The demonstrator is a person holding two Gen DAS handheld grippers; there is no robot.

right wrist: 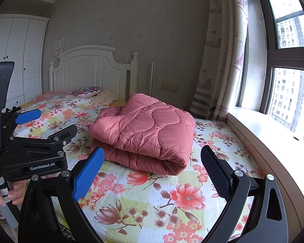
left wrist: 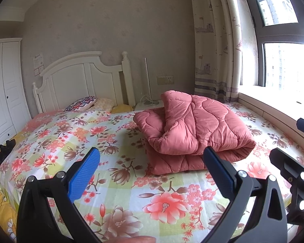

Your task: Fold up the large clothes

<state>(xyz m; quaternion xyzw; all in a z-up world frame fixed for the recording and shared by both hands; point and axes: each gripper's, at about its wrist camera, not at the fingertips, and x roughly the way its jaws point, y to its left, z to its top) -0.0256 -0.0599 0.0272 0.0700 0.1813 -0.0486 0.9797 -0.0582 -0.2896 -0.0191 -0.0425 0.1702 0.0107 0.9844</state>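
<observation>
A thick pink quilted comforter [left wrist: 192, 129] lies folded in a bundle on the bed with the floral sheet [left wrist: 131, 192]. It also shows in the right wrist view [right wrist: 146, 133]. My left gripper [left wrist: 152, 172] is open and empty, held above the sheet just in front of the comforter. My right gripper [right wrist: 152, 172] is open and empty, also in front of the comforter's near folded edge. The left gripper's body [right wrist: 30, 151] shows at the left of the right wrist view.
Pillows [left wrist: 81, 103] lie by the white headboard [left wrist: 81, 81]. A white wardrobe [left wrist: 2, 89] stands at the left. A window ledge [right wrist: 263, 133] and curtain [right wrist: 223, 60] run along the right. A dark item [left wrist: 2, 151] lies at the bed's left edge.
</observation>
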